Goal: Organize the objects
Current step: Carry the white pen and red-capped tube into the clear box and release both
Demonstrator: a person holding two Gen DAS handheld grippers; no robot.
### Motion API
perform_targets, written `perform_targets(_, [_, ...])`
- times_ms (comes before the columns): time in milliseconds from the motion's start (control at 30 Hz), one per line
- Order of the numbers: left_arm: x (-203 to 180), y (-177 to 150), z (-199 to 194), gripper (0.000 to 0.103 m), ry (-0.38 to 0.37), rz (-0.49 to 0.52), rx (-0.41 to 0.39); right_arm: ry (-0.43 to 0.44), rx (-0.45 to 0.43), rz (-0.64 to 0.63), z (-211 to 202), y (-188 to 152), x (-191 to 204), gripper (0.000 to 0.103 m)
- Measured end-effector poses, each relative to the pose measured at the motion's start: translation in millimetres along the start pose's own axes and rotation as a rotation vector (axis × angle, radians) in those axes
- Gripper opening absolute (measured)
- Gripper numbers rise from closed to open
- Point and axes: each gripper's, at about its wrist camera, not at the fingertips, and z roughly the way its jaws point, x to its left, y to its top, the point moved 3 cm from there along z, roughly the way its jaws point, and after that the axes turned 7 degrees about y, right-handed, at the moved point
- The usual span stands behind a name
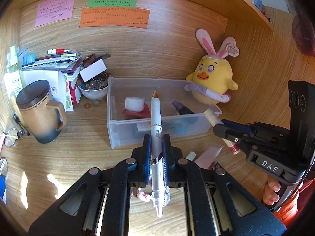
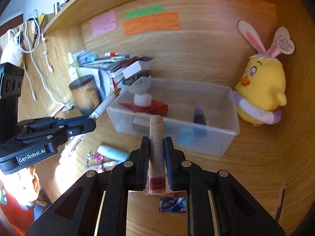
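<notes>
The desk [image 1: 82,137] is honey-brown wood with wavy grain; on its back panel hang a pink note [image 1: 55,9], a green note [image 1: 111,3] and an orange note [image 1: 114,17], all with dark handwriting. By the clear bin [image 1: 157,129] sits a yellow chick plush [image 1: 211,78] with white-and-pink ears and a lilac ring; the mug [image 1: 40,112] at the left edge fades from tan to charcoal. The left gripper [image 1: 157,143] is black with blue pads, clasping a white pen [image 1: 156,118] with a gold tip; the right gripper [image 2: 157,147], also black, grips a beige tube [image 2: 156,137] with a red band.

Left gripper [image 1: 157,143]: jaws closed tight on a white pen [image 1: 156,118], pointing forward, level with the desk
Right gripper [image 2: 157,147]: jaws clamped on a slim tube [image 2: 156,135], angled forward
Spacing: side by side, apart
</notes>
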Motion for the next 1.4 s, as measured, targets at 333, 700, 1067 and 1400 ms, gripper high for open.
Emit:
perform_targets(333, [-1.2,31.0,26.9,0.010,-0.013,-0.007,0.021,-0.046,-0.073,0.027,4.0,41.0,-23.0,0.014])
perform_targets(700, [-11.6,58.6,54.3,0.010,0.020,0.012,0.026,-0.084,-0.076,0.045,24.9,68.0,-45.6,0.014])
perform_targets(1067, [-23.5,77.9,89.9,0.010,0.012,0.023,0.077,-0.109,-0.017,0.073,59.1,68.7,-69.4,0.014])
perform_targets(1400, [-30.2,72.2,137.0,0.010,-0.027,0.026,0.208,-0.205,0.052,0.095,81.4,55.9,-94.8,0.014])
